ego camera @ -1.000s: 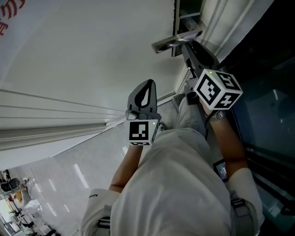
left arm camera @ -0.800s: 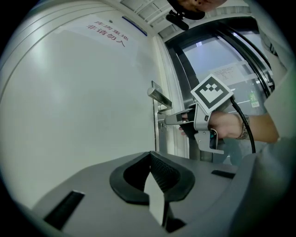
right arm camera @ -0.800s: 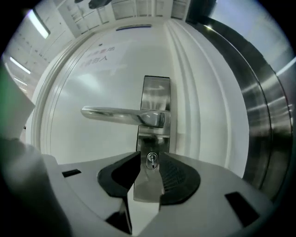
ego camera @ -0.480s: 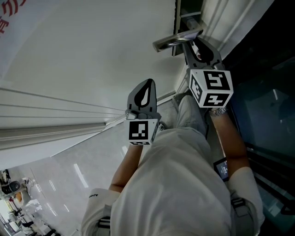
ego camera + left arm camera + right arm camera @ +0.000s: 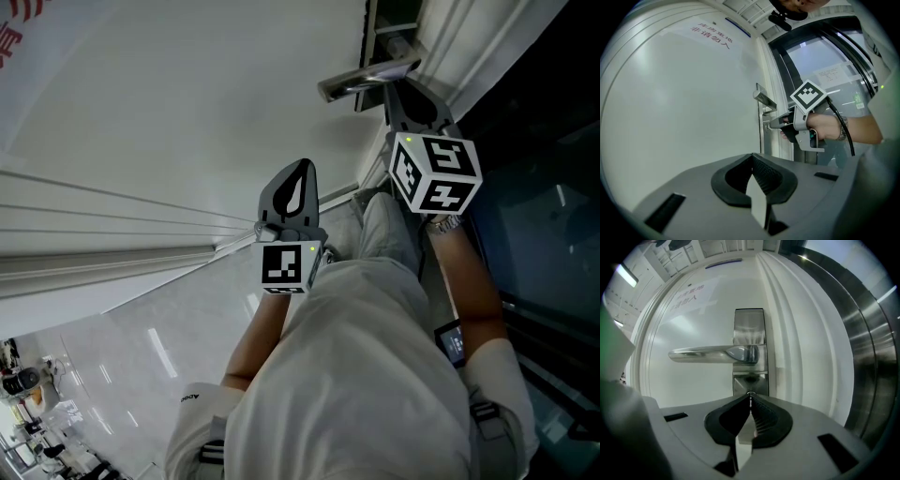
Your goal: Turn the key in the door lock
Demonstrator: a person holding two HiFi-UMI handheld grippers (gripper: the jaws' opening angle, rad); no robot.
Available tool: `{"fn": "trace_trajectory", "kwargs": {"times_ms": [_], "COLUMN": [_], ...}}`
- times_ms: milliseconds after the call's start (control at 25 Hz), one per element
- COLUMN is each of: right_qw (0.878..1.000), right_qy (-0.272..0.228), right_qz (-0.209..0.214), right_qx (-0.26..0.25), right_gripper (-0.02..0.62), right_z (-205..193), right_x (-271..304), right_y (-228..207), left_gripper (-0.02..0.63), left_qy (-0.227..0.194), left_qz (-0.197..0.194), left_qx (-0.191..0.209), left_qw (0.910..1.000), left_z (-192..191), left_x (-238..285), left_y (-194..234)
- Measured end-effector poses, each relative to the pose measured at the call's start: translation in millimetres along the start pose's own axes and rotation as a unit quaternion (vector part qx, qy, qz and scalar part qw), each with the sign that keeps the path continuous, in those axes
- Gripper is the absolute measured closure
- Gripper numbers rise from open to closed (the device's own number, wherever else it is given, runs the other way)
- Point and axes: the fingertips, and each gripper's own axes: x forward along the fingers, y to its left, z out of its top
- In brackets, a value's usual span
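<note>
The right gripper [image 5: 750, 399] is presented to the escutcheon plate [image 5: 750, 380] at the centre of the right gripper view, directly below the lever handle [image 5: 712, 354] of the white door [image 5: 187, 112]. Its jaws have just been closing and now meet at the tips. A thin bright strip between them, at the lock cylinder, is taken to be the head of the key [image 5: 750, 395] seen edge-on; its shape cannot be confirmed. In the head view this gripper is found at upper right, beneath the handle. The left gripper [image 5: 752, 161] is held at the centre of the head view, level, aimed at bare door panel well apart from the lock; its jaws are together with nothing between them. The approach and the grasp are judged complete. The rotation of the key is judged not yet done, since no turned position can be read from any view. Release and withdrawal remain afterwards.
</note>
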Motion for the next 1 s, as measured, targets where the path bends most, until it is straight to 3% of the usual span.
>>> {"fn": "trace_trajectory", "kwargs": {"times_ms": [160, 360, 600, 880, 1000], "right_qw": [0.995, 0.970, 0.953, 0.902, 0.888], "right_qy": [-0.002, -0.002, -0.013, -0.014, -0.014], "right_qz": [0.016, 0.039, 0.052, 0.071, 0.079], "right_qx": [0.095, 0.239, 0.299, 0.426, 0.452], "right_gripper": [0.584, 0.584, 0.584, 0.584, 0.584], "right_z": [0.0, -3.6, -3.9, -6.4, -5.9], "right_x": [-0.7, 0.0, -0.3, 0.3, 0.8], "right_y": [-2.5, -9.1, -11.2, -13.2, -13.4], "left_gripper": [0.598, 0.598, 0.598, 0.598, 0.598], "left_qy": [0.001, 0.002, -0.003, -0.004, 0.000], "left_qz": [0.001, 0.003, 0.001, 0.000, -0.002], "left_qx": [0.003, 0.004, 0.005, 0.007, 0.010], "left_qw": [1.0000, 1.0000, 1.0000, 1.0000, 1.0000], "left_z": [1.3, 1.0, 3.9, 5.7, 3.2], "left_x": [-1.6, -1.2, -0.2, 1.4, 2.5], "left_y": [0.1, -1.2, -5.3, -6.7, -8.3]}}
